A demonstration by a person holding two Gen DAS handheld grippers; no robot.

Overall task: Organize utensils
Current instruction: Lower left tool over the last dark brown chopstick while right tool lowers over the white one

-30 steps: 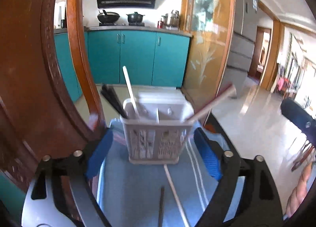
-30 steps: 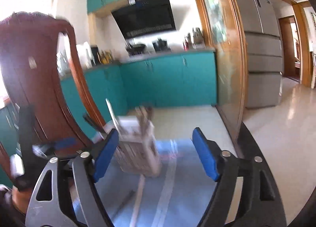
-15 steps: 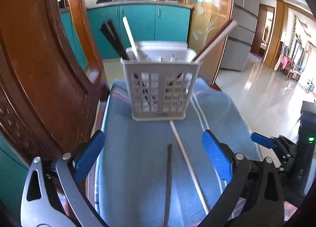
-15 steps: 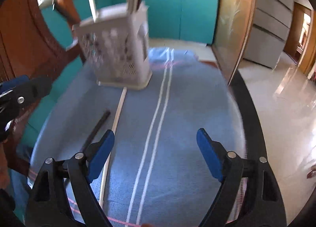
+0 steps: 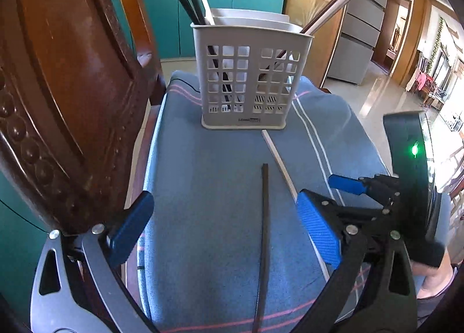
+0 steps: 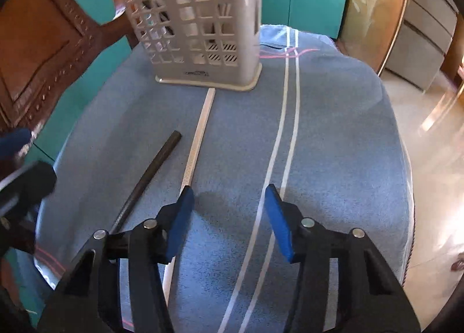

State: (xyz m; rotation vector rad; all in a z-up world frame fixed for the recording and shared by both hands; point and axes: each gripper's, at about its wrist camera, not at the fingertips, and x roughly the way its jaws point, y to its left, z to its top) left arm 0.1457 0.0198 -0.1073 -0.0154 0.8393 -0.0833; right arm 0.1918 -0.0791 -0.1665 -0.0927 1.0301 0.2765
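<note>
Two chopsticks, black (image 5: 264,234) and white (image 6: 197,141), lie before the holder (image 5: 249,72) awaiting sorting; left gripper (image 5: 223,231) gapes wide, right gripper (image 6: 229,217), jaws just narrowing, grips nothing.

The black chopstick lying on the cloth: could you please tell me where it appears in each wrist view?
Left wrist view: the black chopstick runs up the lower centre, just left of the white chopstick.
Right wrist view: it lies slanted at lower left, again left of the white one.
Shared landmark: the utensil basket beyond both.
</note>
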